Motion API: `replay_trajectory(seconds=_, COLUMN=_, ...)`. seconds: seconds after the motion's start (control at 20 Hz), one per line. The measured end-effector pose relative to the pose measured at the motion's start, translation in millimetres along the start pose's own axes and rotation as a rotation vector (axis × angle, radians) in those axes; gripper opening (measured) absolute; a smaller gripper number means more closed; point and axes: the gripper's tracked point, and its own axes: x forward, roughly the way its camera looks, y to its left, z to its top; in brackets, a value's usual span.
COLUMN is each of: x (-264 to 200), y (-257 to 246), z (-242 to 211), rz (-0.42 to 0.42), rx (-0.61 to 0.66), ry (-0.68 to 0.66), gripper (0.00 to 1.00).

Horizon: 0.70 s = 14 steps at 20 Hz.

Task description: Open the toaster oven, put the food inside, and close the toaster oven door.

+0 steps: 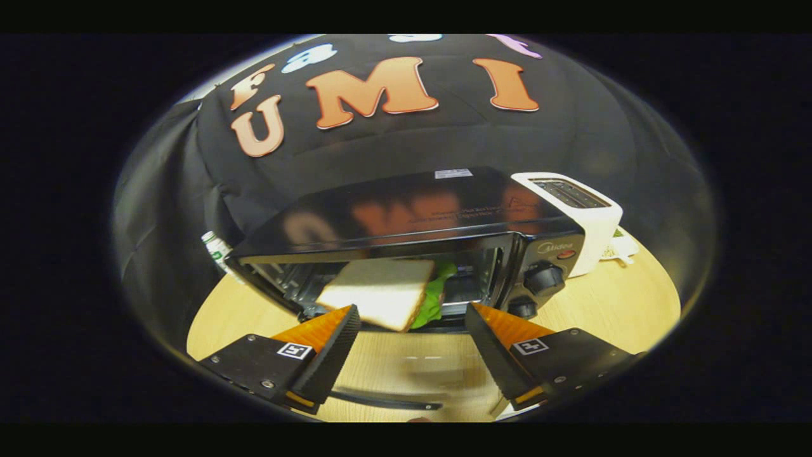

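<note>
At the mouth of the open toaster oven [406, 222], the sandwich [380, 293] sat half out beyond the gripper [411, 317], fingers spread wide and empty, so shutting the door [406, 381] could've squashed it.

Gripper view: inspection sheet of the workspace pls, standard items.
Surface: light wooden table, bare ahead of the fingers.
Job's things: black toaster oven, door folded down flat; white bread sandwich with green lettuce at the oven mouth, tilted; whether it rests on the rack cannot be told.
Clutter: white slot toaster beside the oven; small white-and-green item behind its other side.
Grippers: gripper open, fingers spread, sandwich just beyond them, untouched.
Cables: nothing seen.
Surroundings: black cloth booth wall.
</note>
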Motion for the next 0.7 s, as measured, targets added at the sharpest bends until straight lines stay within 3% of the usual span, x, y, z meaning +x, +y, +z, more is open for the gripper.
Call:
replay_trajectory(seconds=0.25, x=-39, y=19, z=-25, rz=0.075, rx=-0.015, ry=0.054, gripper=0.99)
replay_trajectory(seconds=0.7, x=-86, y=24, z=-106, rz=0.084, rx=-0.091, ry=0.21, gripper=0.99)
